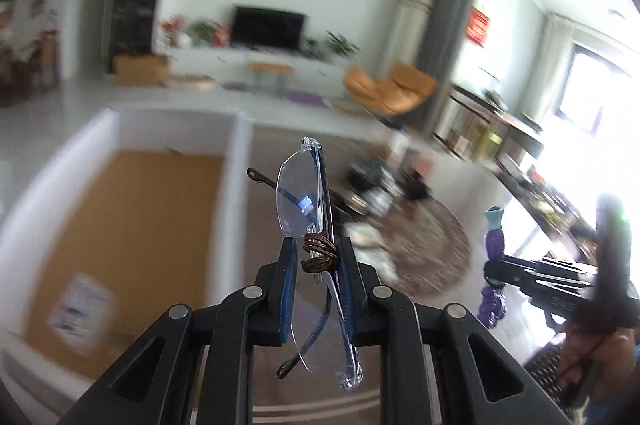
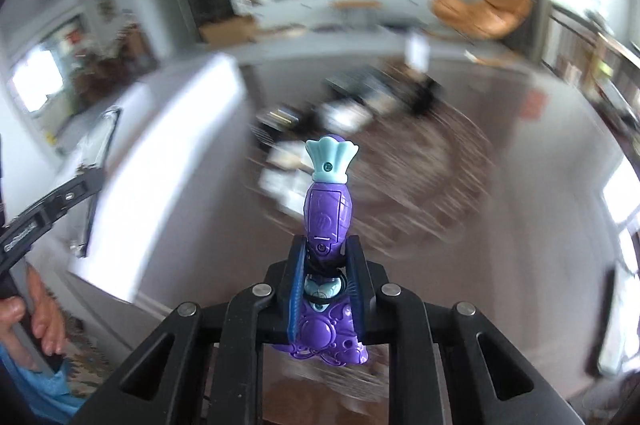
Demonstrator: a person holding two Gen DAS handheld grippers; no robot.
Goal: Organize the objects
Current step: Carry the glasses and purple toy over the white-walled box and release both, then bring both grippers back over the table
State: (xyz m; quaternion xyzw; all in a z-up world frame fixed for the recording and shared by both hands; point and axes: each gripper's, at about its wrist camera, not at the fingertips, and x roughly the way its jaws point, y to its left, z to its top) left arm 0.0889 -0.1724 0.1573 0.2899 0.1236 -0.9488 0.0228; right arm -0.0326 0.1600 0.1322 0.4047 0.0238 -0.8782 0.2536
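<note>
My left gripper point(image 1: 317, 257) is shut on a pair of rimless glasses point(image 1: 305, 193) with blue arms, held on edge, one lens pointing up past the fingertips. A brown hair tie point(image 1: 318, 254) sits at the bridge between the pads. My right gripper point(image 2: 325, 261) is shut on a purple toy figure point(image 2: 327, 209) with a pale blue fan-shaped top, which stands upright above the fingertips. The right gripper with the toy also shows at the right of the left wrist view point(image 1: 496, 257). Both are held in the air above the floor.
A white box with a cardboard bottom point(image 1: 120, 225) lies below left, and shows as a white wall point(image 2: 168, 161) in the right wrist view. A round patterned rug point(image 1: 432, 249) with scattered items lies ahead. A TV cabinet point(image 1: 256, 59) and orange chair point(image 1: 388, 89) stand far off.
</note>
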